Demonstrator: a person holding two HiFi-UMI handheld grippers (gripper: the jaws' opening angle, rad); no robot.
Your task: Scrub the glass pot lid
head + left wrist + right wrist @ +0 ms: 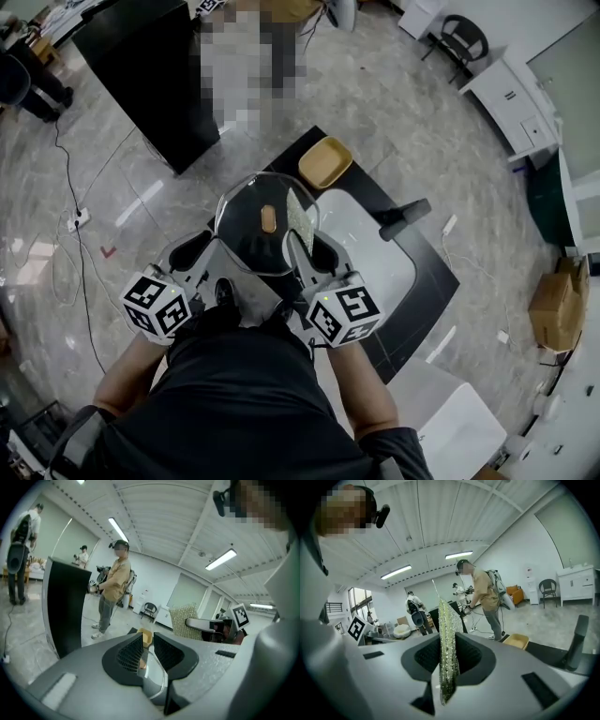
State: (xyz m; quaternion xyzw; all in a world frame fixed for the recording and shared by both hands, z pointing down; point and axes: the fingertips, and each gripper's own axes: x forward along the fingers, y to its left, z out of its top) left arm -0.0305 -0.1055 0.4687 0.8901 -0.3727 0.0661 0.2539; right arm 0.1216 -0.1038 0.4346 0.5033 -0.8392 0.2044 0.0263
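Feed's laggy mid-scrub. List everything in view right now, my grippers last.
glass pot lid: one, clear, tan knob, raised between the grippers
scrub pad: one, glittery green, beside lid's right half
tray: one, tan, far end of black table
basin: one, white, set in table
cardboard box: one, brown, floor at right
bystanders: several, nearest in tan top, beyond table
left gripper: one, grey, shut on lid rim
right gripper: one, grey, shut on scrub pad

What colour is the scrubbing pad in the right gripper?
Sparkly yellowish-green scrubbing pad; best seen in the right gripper view.
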